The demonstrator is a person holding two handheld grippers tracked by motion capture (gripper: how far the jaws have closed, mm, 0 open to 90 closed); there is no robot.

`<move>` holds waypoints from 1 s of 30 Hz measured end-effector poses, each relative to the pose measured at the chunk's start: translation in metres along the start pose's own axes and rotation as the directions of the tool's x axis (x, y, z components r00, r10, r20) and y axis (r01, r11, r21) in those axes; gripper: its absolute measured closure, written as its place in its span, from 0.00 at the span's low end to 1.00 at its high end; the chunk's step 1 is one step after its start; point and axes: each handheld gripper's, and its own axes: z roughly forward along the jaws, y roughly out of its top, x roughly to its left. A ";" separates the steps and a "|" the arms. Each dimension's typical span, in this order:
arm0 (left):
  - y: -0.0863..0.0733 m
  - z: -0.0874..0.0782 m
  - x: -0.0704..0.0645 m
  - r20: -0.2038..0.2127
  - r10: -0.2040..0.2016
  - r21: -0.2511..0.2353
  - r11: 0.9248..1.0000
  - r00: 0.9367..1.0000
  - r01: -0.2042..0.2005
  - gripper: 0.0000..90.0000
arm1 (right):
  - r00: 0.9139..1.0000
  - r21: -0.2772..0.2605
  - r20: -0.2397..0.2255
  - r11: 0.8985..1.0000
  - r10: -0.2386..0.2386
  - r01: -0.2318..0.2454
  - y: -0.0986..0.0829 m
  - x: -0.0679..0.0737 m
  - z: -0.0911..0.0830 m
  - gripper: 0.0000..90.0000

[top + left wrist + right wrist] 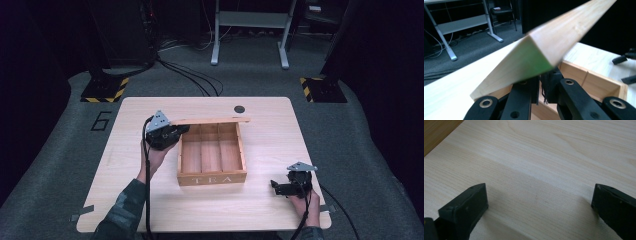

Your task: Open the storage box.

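Light wooden hinged lid [212, 120] of the compartmented "TEA" box [212, 179] stands raised over the box's far edge at mid-tabletop [125, 200], because the left gripper [176, 133] pinches its left corner between closed fingers [524, 100]. Right gripper [276, 187] rests apart near the front right corner, fingers [471, 202] spread wide and empty, apparently leaving the lid work to the left.
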 end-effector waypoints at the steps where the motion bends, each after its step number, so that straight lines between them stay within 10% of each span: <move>1: -0.003 -0.001 -0.002 0.006 -0.003 -0.002 1.000 1.000 0.003 0.94 | 1.000 0.000 0.000 1.000 0.000 0.000 0.000 0.000 0.000 0.00; 30: -0.083 0.001 -0.037 0.061 -0.065 0.133 0.989 0.996 0.057 0.92 | 1.000 0.001 0.000 1.000 -0.004 0.004 0.000 0.000 0.000 0.00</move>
